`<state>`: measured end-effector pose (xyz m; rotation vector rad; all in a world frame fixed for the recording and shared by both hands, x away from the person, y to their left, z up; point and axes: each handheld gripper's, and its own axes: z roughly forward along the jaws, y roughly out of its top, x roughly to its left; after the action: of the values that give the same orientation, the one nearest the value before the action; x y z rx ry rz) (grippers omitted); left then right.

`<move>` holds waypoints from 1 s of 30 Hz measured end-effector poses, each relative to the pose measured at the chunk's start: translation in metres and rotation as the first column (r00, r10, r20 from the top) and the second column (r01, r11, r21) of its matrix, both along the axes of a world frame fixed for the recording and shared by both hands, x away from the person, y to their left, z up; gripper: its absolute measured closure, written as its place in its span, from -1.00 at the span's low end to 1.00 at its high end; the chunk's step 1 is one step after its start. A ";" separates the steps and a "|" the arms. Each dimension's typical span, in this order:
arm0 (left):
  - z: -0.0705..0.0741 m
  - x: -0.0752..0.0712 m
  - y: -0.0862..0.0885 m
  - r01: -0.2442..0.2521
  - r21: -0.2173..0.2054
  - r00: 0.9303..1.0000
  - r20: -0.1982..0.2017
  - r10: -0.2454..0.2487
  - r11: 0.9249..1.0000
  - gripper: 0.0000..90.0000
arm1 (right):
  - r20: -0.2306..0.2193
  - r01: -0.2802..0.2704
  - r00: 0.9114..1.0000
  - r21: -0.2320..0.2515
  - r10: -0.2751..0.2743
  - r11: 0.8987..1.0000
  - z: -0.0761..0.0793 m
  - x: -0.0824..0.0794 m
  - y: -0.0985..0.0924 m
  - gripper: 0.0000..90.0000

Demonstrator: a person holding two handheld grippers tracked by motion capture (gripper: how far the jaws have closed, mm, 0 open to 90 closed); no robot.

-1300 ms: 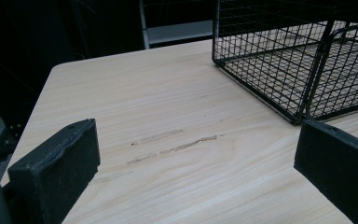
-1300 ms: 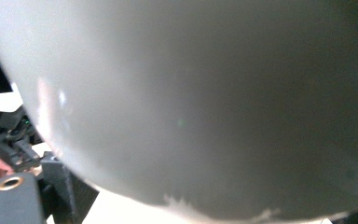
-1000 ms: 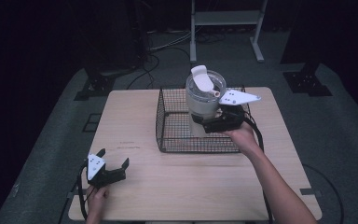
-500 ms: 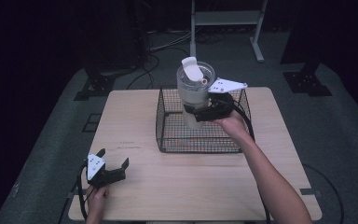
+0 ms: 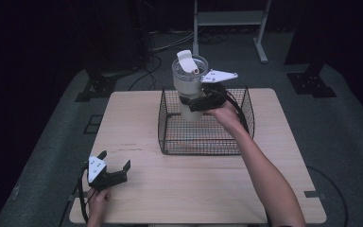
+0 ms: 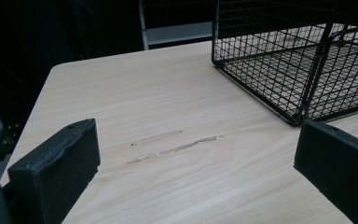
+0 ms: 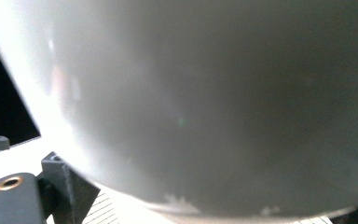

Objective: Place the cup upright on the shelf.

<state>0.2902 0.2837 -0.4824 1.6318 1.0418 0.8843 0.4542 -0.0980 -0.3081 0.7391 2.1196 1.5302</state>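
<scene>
My right gripper is shut on a tall white tumbler with a clear lid and a raised flap. It holds the tumbler upright, lifted above the back left part of the black wire basket. In the right gripper view the tumbler's pale wall is pressed close against the camera. My left gripper rests open near the table's front left corner, nothing between its jaws. In the left gripper view the basket's corner stands ahead and to the right.
The wooden table has bare boards in front of the basket and to its left. A metal stand and cables lie on the dark floor behind the table.
My right gripper has lifted the tumbler up out of the basket and carried it toward the left. The left gripper has stayed where it was.
</scene>
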 end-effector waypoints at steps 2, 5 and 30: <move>0.000 0.000 0.000 0.001 0.000 1.000 0.000 -0.001 1.000 -1.00 | -0.002 -0.002 1.000 -0.002 0.002 1.000 -0.002 0.002 0.001 -0.79; 0.000 0.000 0.000 0.002 -0.002 1.000 0.002 -0.002 1.000 -1.00 | -0.012 -0.006 1.000 0.005 0.006 1.000 -0.008 0.008 0.005 -0.79; 0.000 0.000 0.001 0.003 -0.005 1.000 0.002 -0.003 1.000 -1.00 | -0.098 -0.029 0.995 -0.037 0.025 0.999 -0.074 0.045 0.019 -0.79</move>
<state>0.2898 0.2846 -0.4823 1.6270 1.0392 0.8807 0.4995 -0.0793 -0.3823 0.7902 2.2322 1.4908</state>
